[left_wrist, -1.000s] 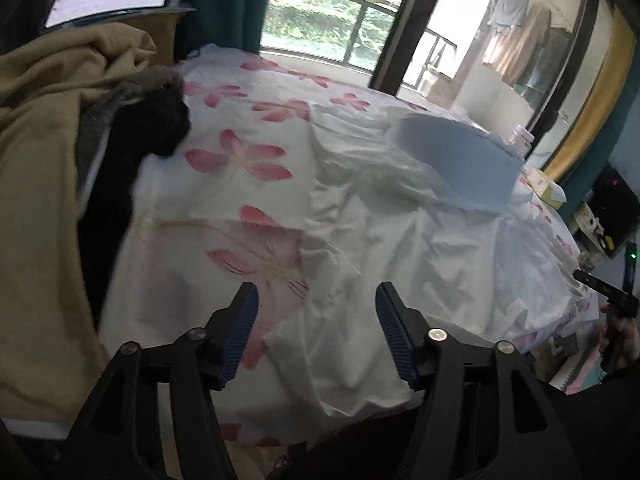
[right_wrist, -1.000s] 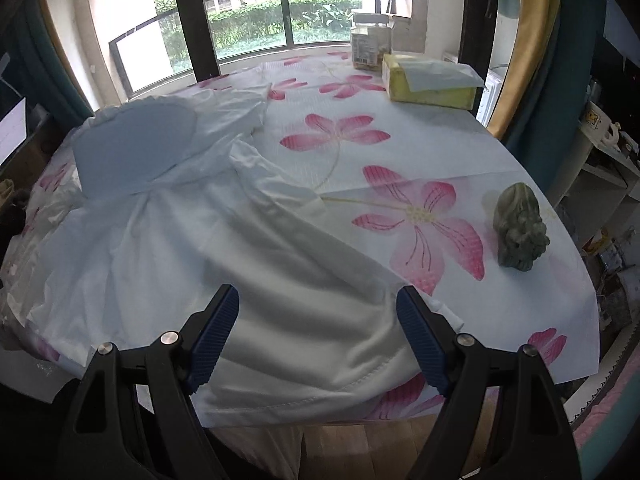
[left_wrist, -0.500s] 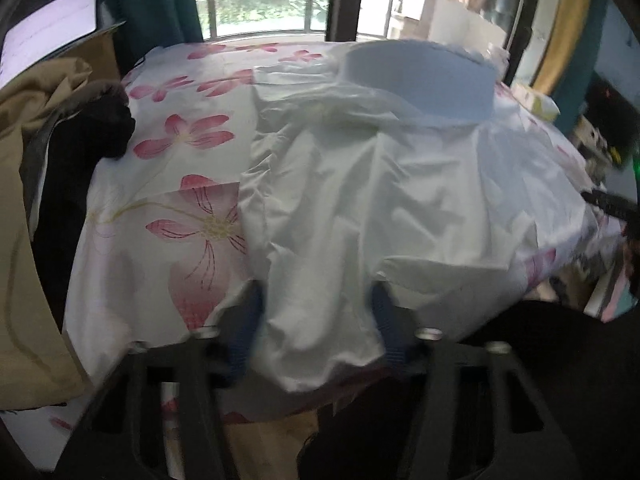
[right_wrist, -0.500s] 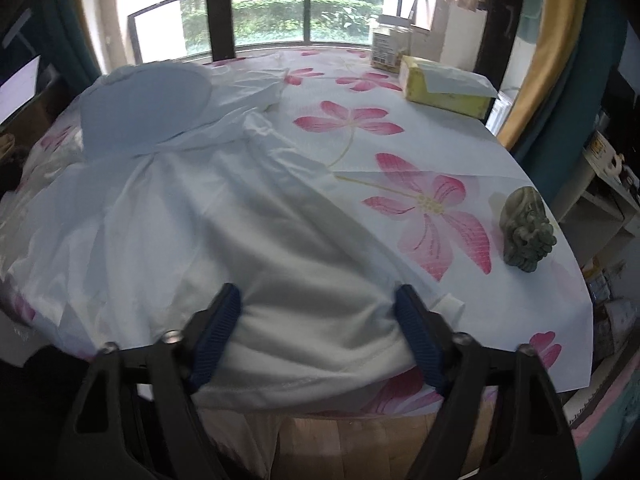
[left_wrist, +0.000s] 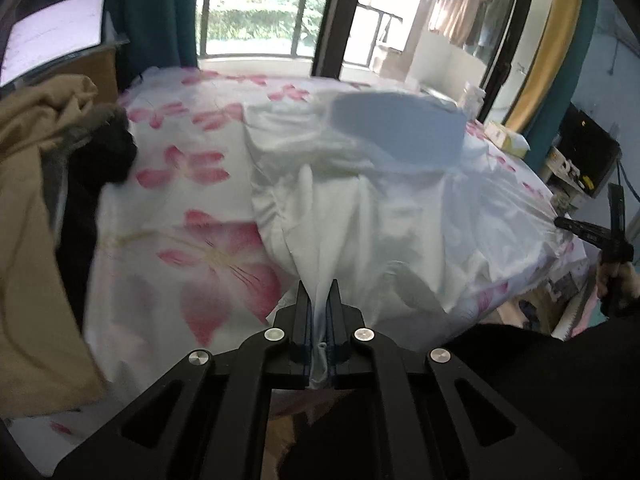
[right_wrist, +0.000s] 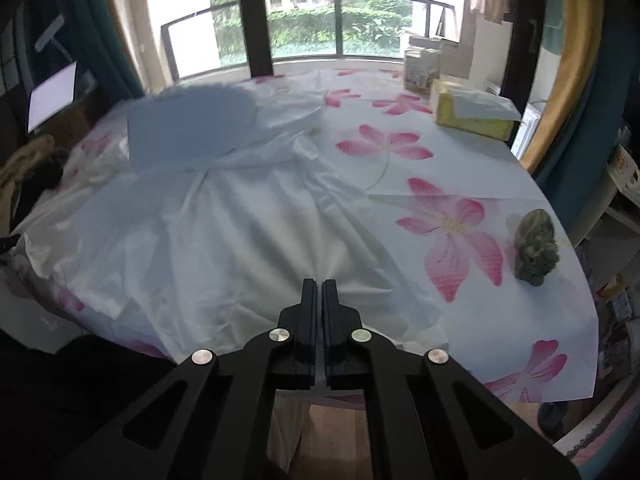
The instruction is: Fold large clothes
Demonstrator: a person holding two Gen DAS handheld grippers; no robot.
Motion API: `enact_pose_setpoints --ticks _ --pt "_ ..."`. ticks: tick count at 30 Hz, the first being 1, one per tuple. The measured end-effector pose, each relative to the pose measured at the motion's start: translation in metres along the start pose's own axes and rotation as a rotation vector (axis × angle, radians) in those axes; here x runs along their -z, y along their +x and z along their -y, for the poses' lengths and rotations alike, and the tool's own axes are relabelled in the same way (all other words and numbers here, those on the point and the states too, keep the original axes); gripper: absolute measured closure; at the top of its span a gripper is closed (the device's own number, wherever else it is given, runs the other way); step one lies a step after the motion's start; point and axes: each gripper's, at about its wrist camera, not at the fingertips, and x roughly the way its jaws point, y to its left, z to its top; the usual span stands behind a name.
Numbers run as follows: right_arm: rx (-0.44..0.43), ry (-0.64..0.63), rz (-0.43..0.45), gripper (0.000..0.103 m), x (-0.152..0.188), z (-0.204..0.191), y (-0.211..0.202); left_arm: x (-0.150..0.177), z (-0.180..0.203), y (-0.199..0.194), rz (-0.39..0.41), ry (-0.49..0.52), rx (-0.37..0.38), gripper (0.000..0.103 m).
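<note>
Now garment (left_wrist: 360, 216) hem (white) between both grippers

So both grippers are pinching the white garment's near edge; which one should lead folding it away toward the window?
Probably neither alone: left gripper and right gripper each pinch the white garment's near edge, so carry both together.

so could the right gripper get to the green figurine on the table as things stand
Probably not yet: the right gripper is shut on the white garment. The tablecloth toward the green figurine lies bare, so only that grip hinders it.
</note>
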Motion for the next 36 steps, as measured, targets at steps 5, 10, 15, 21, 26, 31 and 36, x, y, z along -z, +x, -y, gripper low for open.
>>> enact_pose_setpoints --ticks 5,10,15,21,26,31,36 --pt "0.106 0.015 -0.032 0.075 -0.001 0.016 0.005 -0.002 -0.015 0.003 -0.003 -0.030 -0.019 0.097" --pt "0.092 0.063 0.009 0.002 -0.002 0.034 0.001 -0.001 -0.021 0.007 -0.016 -0.048 -0.021 0.097" --pt "0.083 0.085 -0.027 0.002 0.005 0.045 0.015 0.002 -0.023 0.012 -0.039 -0.044 -0.002 0.097" --pt "0.095 0.006 -0.050 0.050 0.011 0.024 0.022 0.006 -0.012 0.018 -0.050 -0.023 0.064 0.097" --pt "0.050 -0.030 -0.054 0.098 0.006 0.011 0.020 0.002 -0.004 0.015 -0.030 -0.021 0.100 0.097" --pt "0.033 -0.023 -0.010 0.098 -0.003 0.004 0.008 -0.007 -0.008 -0.001 0.026 -0.049 0.114 0.097" --pt "0.060 -0.024 0.039 0.098 -0.018 0.003 -0.008 -0.018 -0.013 -0.014 0.081 -0.057 0.092 0.097"
